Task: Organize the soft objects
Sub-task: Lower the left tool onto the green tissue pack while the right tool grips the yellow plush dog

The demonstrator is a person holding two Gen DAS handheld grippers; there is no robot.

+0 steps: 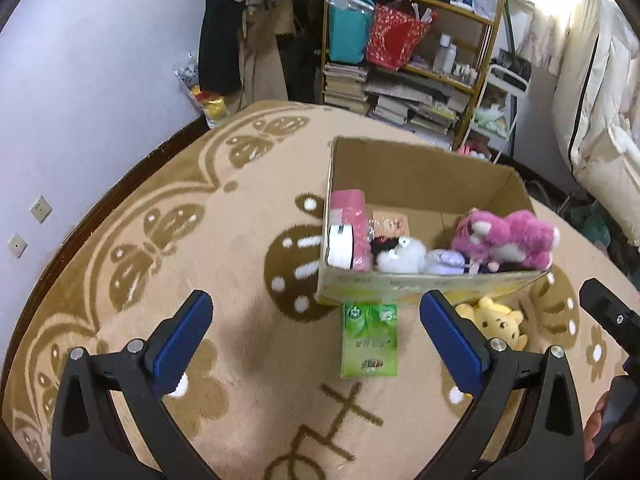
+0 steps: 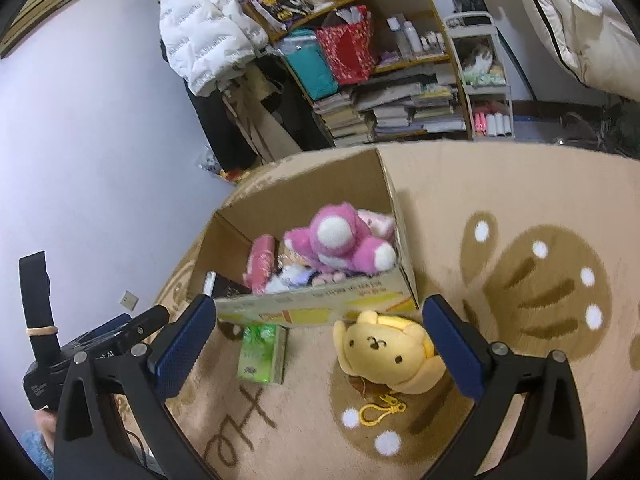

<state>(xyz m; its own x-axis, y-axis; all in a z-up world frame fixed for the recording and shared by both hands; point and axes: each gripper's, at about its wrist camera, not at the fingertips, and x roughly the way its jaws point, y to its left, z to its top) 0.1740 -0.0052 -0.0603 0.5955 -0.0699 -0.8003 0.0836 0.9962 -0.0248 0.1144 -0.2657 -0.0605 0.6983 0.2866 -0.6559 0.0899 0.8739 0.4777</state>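
An open cardboard box (image 1: 420, 288) (image 2: 316, 312) stands on the rug and holds a pink plush bear (image 1: 508, 240) (image 2: 340, 240), a pink roll (image 1: 352, 224), a white fluffy toy (image 1: 402, 256) and other soft items. A green tissue pack (image 1: 370, 340) (image 2: 262, 352) lies in front of the box. A yellow bear plush (image 1: 496, 320) (image 2: 388, 356) with a yellow clip (image 2: 380, 408) lies beside it. My left gripper (image 1: 316, 336) is open above the rug near the tissue pack. My right gripper (image 2: 320, 340) is open, with the yellow plush between its fingers' span.
A beige patterned rug (image 1: 200, 264) covers the floor. A shelf (image 1: 416, 60) with books, bags and bottles stands behind the box, next to hanging coats (image 2: 208, 40). White bedding (image 1: 600, 120) is at the right. The left gripper's body (image 2: 60, 352) shows in the right wrist view.
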